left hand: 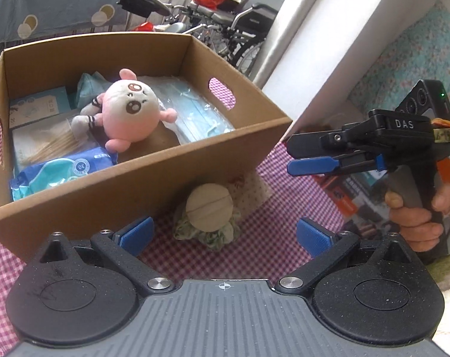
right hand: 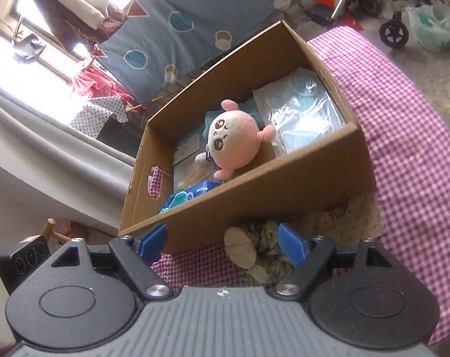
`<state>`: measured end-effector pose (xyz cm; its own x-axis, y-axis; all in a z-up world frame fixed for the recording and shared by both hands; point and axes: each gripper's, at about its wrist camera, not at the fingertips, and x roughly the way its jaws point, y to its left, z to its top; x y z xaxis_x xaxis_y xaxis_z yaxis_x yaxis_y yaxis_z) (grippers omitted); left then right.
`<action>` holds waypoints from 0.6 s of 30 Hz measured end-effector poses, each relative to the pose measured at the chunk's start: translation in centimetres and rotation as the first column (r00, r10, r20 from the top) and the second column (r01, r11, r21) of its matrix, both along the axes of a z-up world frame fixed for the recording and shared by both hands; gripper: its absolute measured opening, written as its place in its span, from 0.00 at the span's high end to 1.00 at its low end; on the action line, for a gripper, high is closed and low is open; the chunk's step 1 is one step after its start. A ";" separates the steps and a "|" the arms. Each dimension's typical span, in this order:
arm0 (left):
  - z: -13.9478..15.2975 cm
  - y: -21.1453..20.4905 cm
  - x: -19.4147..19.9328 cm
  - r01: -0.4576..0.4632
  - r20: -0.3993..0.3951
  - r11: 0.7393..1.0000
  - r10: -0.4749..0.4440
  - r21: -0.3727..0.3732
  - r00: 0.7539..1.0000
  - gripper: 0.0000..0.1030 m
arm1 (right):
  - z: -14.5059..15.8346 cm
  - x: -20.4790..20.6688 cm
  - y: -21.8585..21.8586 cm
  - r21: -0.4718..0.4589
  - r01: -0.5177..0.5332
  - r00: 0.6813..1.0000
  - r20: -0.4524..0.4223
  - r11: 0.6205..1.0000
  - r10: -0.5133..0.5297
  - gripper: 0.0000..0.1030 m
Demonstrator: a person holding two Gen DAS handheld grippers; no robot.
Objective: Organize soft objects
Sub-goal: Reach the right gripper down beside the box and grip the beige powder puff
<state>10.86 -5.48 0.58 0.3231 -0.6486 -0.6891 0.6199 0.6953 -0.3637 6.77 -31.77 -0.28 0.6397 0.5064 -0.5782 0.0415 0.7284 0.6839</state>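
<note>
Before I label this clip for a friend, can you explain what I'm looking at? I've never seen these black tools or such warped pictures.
There is no robot here. A person holds a handheld two-finger gripper in each hand, and each carries a wide-angle camera looking along its blue-padded fingers. One picture is from the left gripper, the other from the right gripper; the left view also shows the right one from the side, gripped by the person's hand. Both grippers are open and hold nothing. On the pink checked tablecloth stands a cardboard box containing a pink plush toy, bagged face masks and a blue wipes pack. A small beige cloth doll lies outside, against the box's near wall.
</note>
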 end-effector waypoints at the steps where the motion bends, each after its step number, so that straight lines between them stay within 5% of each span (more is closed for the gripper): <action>1: -0.4 -0.6 0.0 0.004 0.011 1.000 -0.005 0.019 1.000 0.02 | -0.7 -0.1 0.1 0.020 0.000 1.000 -0.002 1.000 0.000 0.25; 9: -2.9 -4.2 0.3 0.005 0.086 0.989 -0.018 0.147 0.996 0.14 | -4.2 1.0 2.1 0.014 -0.028 1.000 -0.005 1.000 0.028 0.43; 18: -5.0 -4.5 1.6 -0.018 0.053 0.985 0.009 0.170 0.999 0.34 | -5.7 2.3 3.3 -0.049 -0.068 0.998 -0.007 0.996 0.068 0.61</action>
